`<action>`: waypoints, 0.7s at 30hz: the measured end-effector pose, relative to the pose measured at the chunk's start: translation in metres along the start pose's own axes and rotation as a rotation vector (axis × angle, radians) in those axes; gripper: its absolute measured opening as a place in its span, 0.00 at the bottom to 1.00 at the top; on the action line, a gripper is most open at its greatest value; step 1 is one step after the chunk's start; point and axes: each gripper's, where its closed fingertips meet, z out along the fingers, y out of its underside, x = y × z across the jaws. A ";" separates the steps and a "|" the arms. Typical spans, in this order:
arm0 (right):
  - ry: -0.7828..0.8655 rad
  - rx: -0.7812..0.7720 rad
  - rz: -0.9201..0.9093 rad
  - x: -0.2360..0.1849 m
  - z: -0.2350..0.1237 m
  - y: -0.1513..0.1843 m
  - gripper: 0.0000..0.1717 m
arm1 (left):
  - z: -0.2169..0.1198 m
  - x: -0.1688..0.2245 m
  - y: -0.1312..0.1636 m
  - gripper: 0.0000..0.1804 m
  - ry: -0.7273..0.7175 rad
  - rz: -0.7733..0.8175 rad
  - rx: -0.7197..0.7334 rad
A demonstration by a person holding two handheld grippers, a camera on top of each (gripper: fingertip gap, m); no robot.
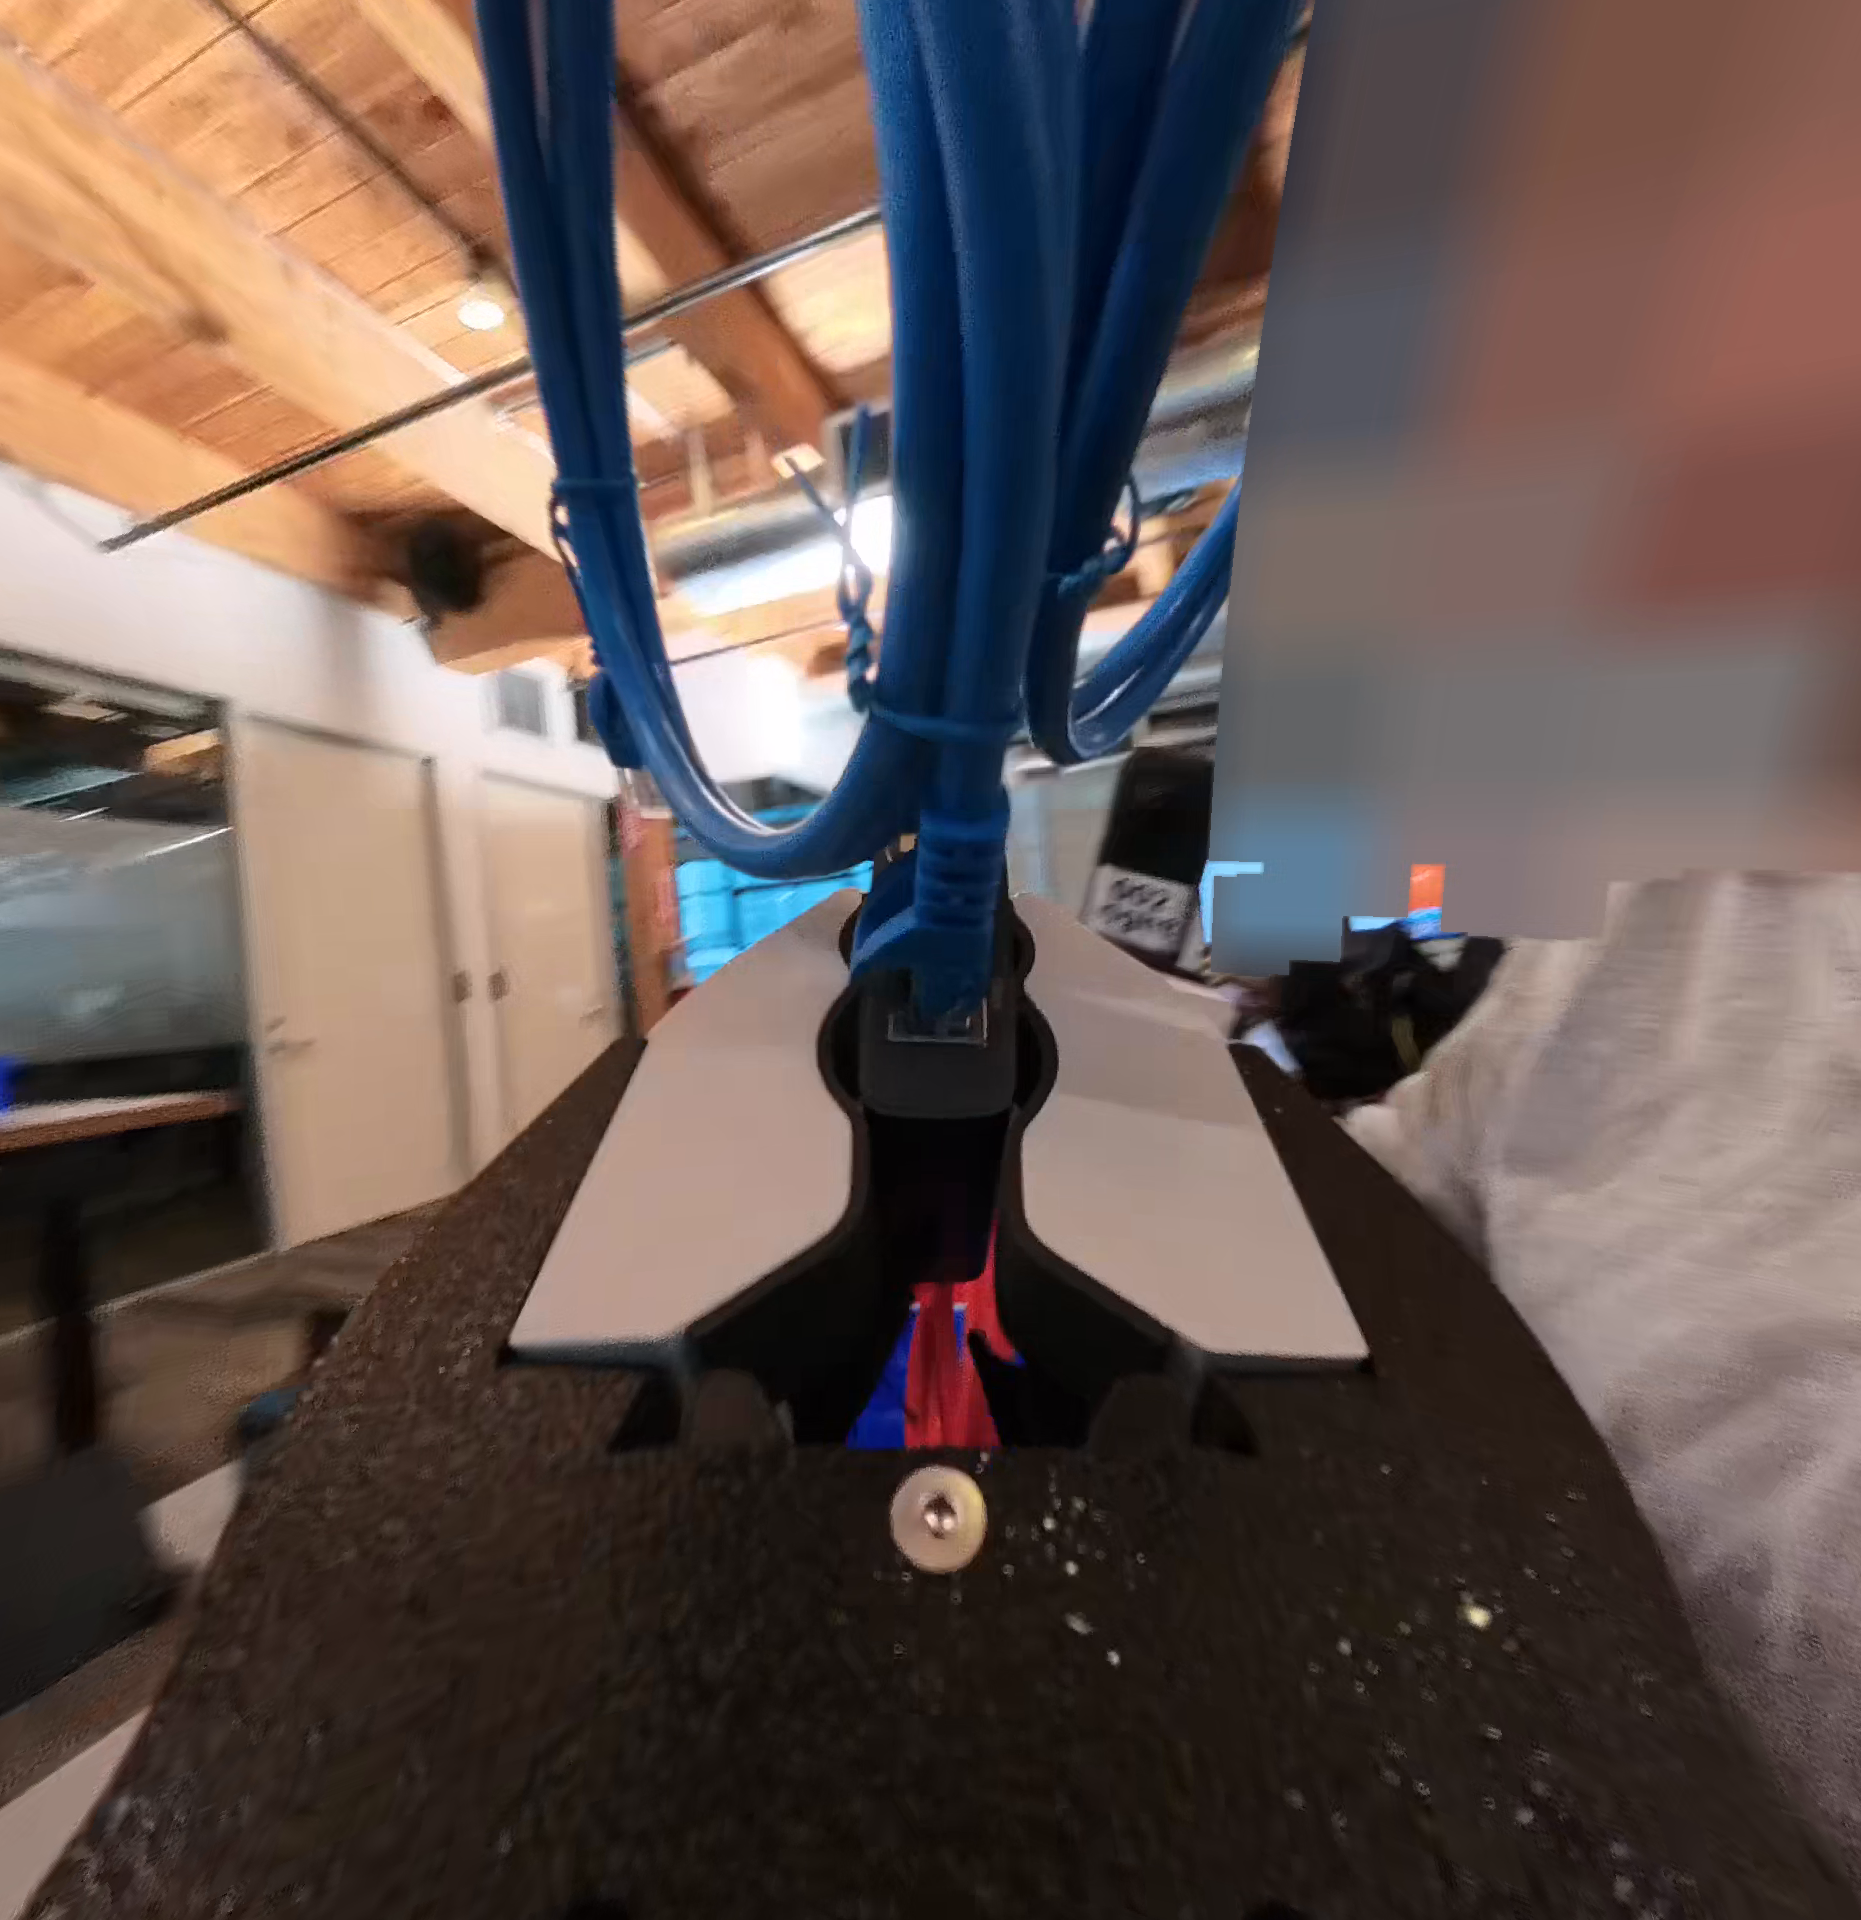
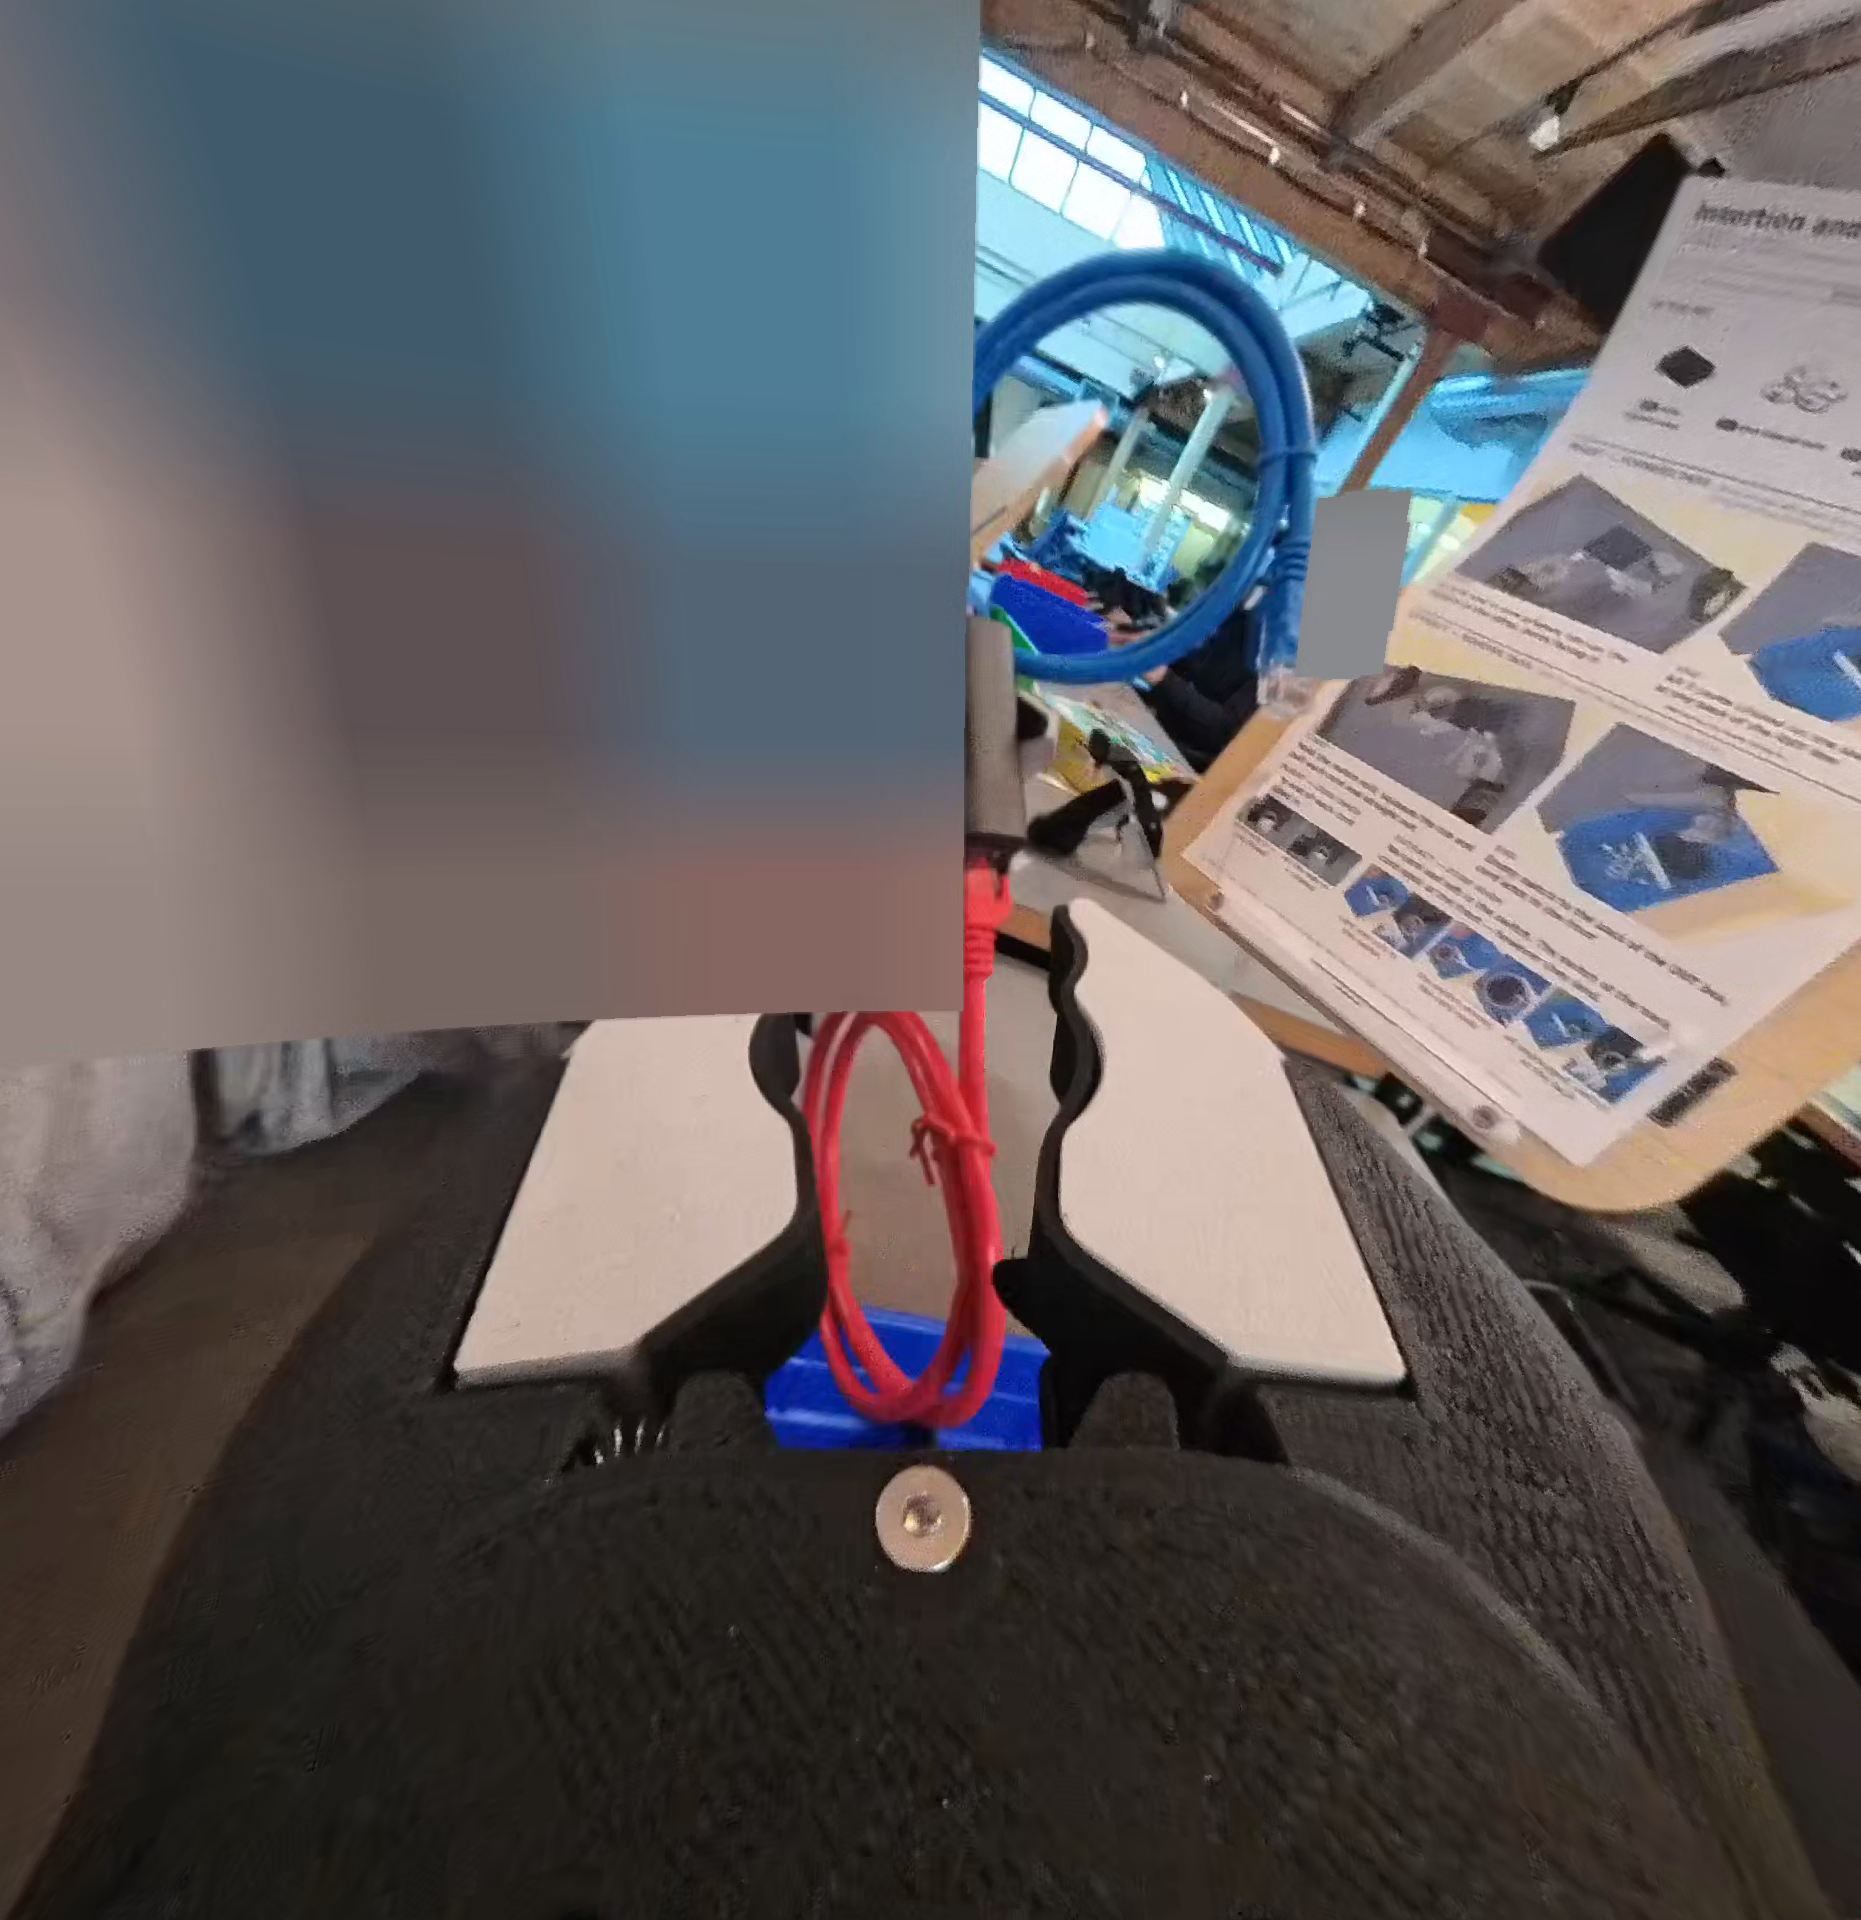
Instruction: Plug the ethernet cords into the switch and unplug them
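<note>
1. Switch (image 1: 931,1060), left wrist view: small black box pinched between the left gripper's (image 1: 931,997) fingers (image 1: 739,1091), both pressed on its sides, held up with the ceiling behind.
2. Blue cord (image 1: 941,623) has its plug (image 1: 941,935) seated in a port on the switch's upper face; its coiled, tied loops hang into frame from above.
3. More blue loops (image 1: 583,468) hang left of it, also tied with blue twist ties.
4. Red cord (image 1: 952,1371) shows below the switch, through the gap between the fingers.
5. Grey sleeve (image 1: 1632,1247) at right; wooden beams (image 1: 230,260) and white doors (image 1: 427,966) behind, blurred.
6. Right wrist view: right gripper (image 2: 926,1049) has its fingers (image 2: 1165,1143) spread, pinching nothing.
7. Red cord (image 2: 926,1226), coiled and tied, hangs in the gap between the fingers, touching neither pad as far as visible; its plug (image 2: 983,904) goes up into the bottom of the switch (image 2: 993,748), seen edge-on beside the masked patch.
8. Blue cord coil (image 2: 1196,457) sits above and behind the switch, one loose plug (image 2: 1279,623) dangling.
9. Blue bin (image 2: 905,1403) low between the fingers.
10. Instruction sheet (image 2: 1528,727) on a tilted wooden board (image 2: 1269,790) at right, over a grey worktop (image 2: 1165,935).
</note>
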 end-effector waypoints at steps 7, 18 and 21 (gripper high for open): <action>0.101 -0.007 -0.138 0.031 -0.001 -0.035 0.29 | 0.021 -0.045 -0.036 0.12 -0.154 0.078 -0.214; 0.273 -0.307 -0.499 0.032 -0.015 -0.013 0.28 | 0.006 -0.086 -0.008 0.12 -0.539 0.634 -0.829; 0.464 -0.258 -0.681 0.035 -0.031 -0.036 0.27 | -0.005 -0.090 0.007 0.12 -0.579 0.817 -0.997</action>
